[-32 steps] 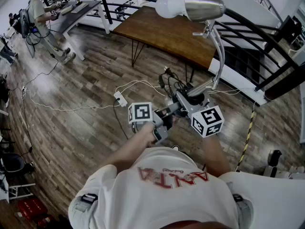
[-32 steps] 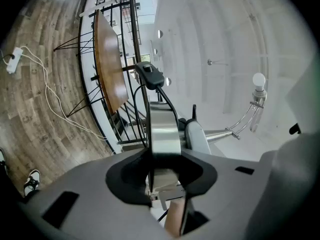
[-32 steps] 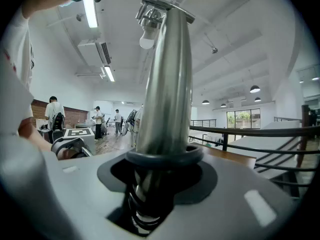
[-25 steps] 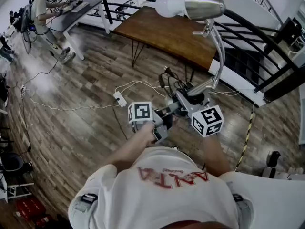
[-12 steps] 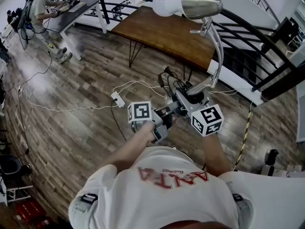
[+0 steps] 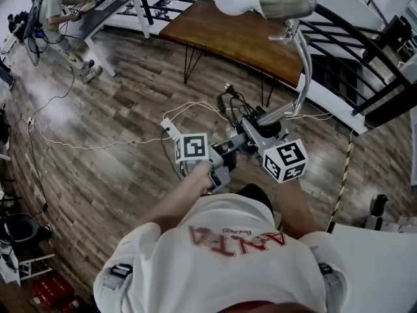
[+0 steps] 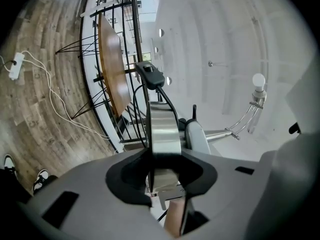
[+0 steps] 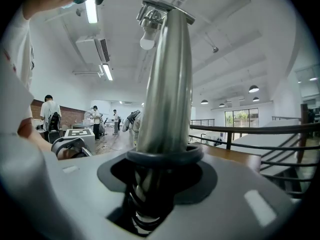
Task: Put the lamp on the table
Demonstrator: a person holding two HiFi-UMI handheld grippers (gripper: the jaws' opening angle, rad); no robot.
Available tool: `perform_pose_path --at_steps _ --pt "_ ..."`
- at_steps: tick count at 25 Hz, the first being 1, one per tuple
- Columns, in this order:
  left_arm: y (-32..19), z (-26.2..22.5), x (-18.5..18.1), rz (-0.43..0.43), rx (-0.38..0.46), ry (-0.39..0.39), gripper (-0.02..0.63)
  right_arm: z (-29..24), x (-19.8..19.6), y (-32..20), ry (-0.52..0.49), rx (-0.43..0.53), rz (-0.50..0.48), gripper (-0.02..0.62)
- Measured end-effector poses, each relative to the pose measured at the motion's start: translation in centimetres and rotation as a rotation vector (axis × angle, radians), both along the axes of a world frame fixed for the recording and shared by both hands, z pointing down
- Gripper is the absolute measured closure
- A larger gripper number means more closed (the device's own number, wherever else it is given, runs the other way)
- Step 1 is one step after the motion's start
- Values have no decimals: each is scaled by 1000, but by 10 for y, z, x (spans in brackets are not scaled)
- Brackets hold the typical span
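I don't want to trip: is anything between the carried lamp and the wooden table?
Nothing at tabletop height: the lamp is held in the air and the table's visible top looks bare. On the floor between, a cable tangle and a white power strip lie in the walking path.

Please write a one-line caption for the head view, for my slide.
The lamp held above the floor near the table, left gripper on its base, right gripper on its stem.

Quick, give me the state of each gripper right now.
Left gripper: closed on the silver metal desk lamp, at its base edge.
Right gripper: closed on that lamp's stem.
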State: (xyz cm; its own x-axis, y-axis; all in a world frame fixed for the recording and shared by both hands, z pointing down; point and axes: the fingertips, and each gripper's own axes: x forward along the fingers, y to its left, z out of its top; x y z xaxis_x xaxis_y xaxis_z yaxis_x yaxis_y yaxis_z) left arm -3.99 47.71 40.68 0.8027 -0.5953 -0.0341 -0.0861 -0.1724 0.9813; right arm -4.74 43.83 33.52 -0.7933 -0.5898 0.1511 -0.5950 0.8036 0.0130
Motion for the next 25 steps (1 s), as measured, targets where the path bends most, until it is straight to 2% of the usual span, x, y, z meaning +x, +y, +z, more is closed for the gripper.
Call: perform_pose_path --at_steps 5,12,19,25 --pt "0 4 -20 3 -14 -1 469 5 -20 0 3 -17 -6 402" --pt "-28 6 -33 -22 -20 6 469 7 -34 -29 5 -24 -24 403" --pt "-79 12 -32 -35 -28 17 469 14 -35 -80 5 -20 -36 402" --pt "-151 3 -10 -31 -21 7 469 4 -12 -152 5 -24 -32 402"
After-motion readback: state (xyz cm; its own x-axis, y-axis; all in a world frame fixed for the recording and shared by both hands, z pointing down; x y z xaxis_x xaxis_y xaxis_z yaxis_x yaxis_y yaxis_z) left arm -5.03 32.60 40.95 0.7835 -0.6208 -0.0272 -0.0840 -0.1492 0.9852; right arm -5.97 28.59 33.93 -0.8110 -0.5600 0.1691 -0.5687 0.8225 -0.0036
